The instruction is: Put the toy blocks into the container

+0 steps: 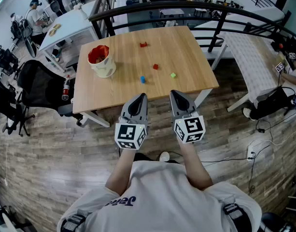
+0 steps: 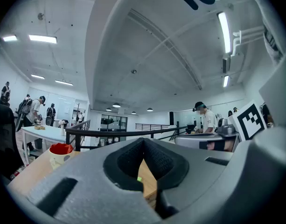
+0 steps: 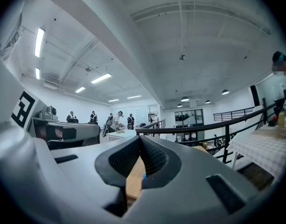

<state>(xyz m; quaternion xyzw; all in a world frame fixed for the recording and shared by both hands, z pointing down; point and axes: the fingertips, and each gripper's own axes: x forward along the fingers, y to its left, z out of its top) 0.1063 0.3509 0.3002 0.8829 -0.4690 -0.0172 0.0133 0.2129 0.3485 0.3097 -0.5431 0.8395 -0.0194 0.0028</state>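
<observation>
A wooden table carries several small toy blocks: a red block at the back, a second red block, a blue block and a green block. A cream container with red contents stands at the table's left. My left gripper and right gripper hover side by side, level, just short of the table's near edge, both shut and holding nothing. In the left gripper view, below the left gripper's tips, I see the green block and the container. The right gripper frames the blue block.
A black railing curves behind the table. A black office chair stands at the left, and a white-clothed table at the right. Cables lie on the wooden floor. People work at a far white table.
</observation>
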